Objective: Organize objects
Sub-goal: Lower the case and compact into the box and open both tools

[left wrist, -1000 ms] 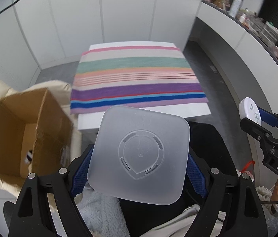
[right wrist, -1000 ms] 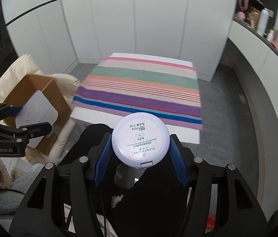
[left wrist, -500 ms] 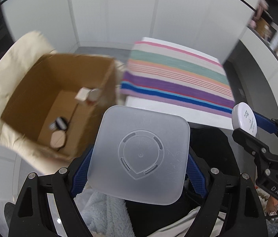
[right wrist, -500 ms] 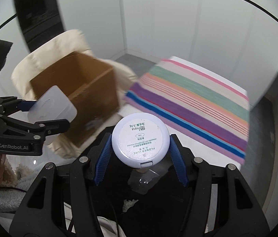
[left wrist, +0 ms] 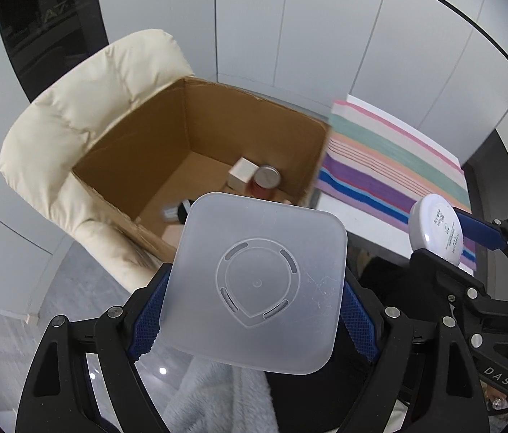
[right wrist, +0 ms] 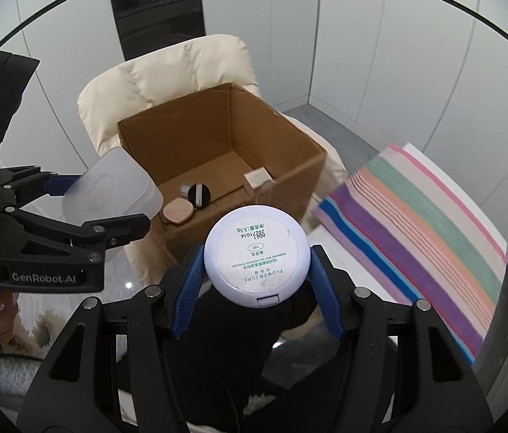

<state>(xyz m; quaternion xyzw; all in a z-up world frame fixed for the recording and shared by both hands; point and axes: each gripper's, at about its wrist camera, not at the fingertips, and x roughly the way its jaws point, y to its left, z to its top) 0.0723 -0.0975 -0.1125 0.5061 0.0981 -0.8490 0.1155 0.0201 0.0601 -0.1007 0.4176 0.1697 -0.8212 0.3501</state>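
My left gripper [left wrist: 254,310] is shut on a frosted square plastic container [left wrist: 257,281], held in the air in front of an open cardboard box [left wrist: 167,137]. My right gripper [right wrist: 257,285] is shut on a round white powder compact [right wrist: 256,255], also held before the box [right wrist: 300,173]. The box sits on a cream padded chair [left wrist: 62,126]. Inside it lie a small white cube [left wrist: 242,176], a red can [left wrist: 266,180], a round wooden piece [right wrist: 178,211] and a black-and-white round item [right wrist: 199,195]. The container [right wrist: 109,191] and the compact [left wrist: 436,229] each show in the other view.
A table with a striped cloth [left wrist: 394,166] stands to the right of the box, also seen in the right wrist view [right wrist: 430,231]. White wall panels stand behind. A grey fluffy fabric [left wrist: 214,397] lies below my left gripper.
Both grippers have swung left from the striped table toward the cardboard box, which now fills the middle of both views. Each still holds its object.
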